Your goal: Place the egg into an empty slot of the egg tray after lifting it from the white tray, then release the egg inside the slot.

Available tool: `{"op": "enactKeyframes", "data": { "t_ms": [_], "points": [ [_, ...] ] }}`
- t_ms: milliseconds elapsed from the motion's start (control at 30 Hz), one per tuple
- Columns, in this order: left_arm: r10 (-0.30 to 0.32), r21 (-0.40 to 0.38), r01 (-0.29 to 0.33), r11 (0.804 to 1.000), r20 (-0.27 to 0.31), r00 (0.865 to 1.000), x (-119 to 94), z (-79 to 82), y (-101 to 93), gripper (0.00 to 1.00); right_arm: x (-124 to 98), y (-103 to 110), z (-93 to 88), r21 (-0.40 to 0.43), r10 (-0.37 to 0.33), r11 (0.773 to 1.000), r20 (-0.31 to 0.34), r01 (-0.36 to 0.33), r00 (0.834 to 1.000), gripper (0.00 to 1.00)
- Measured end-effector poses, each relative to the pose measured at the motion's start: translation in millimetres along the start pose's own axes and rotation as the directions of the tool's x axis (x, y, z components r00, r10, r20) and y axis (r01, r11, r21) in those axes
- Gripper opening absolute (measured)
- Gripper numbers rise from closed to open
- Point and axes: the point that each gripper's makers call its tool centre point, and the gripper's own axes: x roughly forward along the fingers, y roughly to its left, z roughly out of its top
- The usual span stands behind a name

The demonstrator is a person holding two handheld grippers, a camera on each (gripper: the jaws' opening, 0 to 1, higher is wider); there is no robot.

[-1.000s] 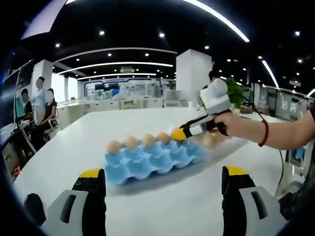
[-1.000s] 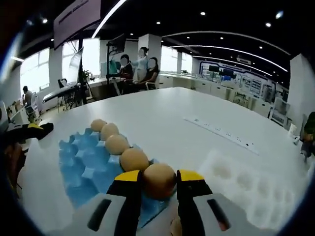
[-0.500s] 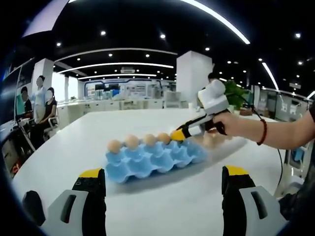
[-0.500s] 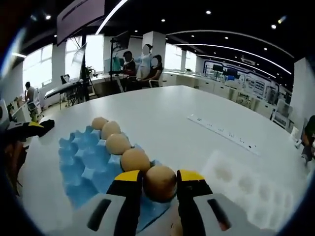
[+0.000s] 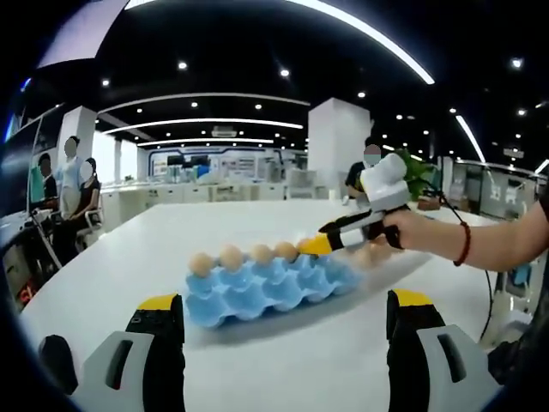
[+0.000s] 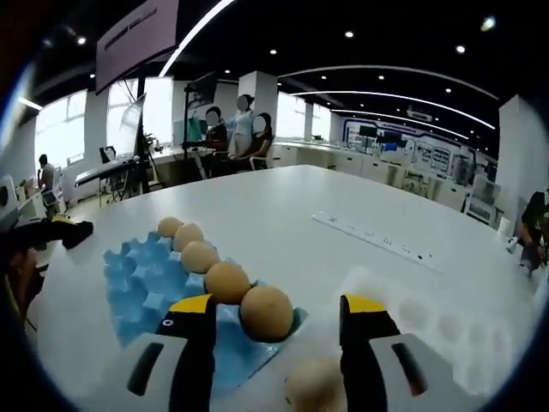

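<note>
White table [image 6: 283, 215] — power strip [image 6: 377, 242], seated people [image 6: 227, 133] behind.

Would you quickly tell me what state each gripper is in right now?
Left gripper: open, holding nothing.
Right gripper: open, its jaws apart either side of the egg that sits in the blue tray.

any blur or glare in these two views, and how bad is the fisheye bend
Left gripper view: blue egg tray sharp, white tray behind it smeared pale, ceiling light strips bowed into arcs. Right gripper view: white tray washed out against the table, the near egg at the bottom soft, windows at left blown out.
</note>
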Motion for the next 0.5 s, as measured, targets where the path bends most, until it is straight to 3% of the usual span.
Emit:
{"op": "enactKeyframes", "data": {
  "t_ms": [67, 233, 333, 500],
  "points": [
    [-0.018, -0.018, 0.019, 1.0, 0.021, 1.0, 0, 4.4, -3.9, 1.0, -6, -2, -1.7, 0.021, -0.001, 1.0, -0.004, 0.001, 1.0, 0.65],
    [-0.024, -0.005, 0.024, 1.0, 0.003, 1.0, 2, 1.9, -6.4, 1.0, -19, -10, -4.4, 0.059, -0.018, 0.998, 0.001, 0.018, 1.0, 0.73],
    [-0.023, -0.014, 0.023, 1.0, -0.008, 1.0, 4, -0.6, -6.6, 1.0, -28, -9, -5.0, 0.134, 0.006, 0.991, 0.016, -0.008, 1.0, 0.78],
    [-0.02, -0.013, 0.02, 1.0, -0.021, 1.0, 5, -3.5, -7.9, 1.0, -35, -8, -7.2, 0.112, 0.006, 0.994, 0.017, -0.008, 1.0, 0.82]
  ]
}}
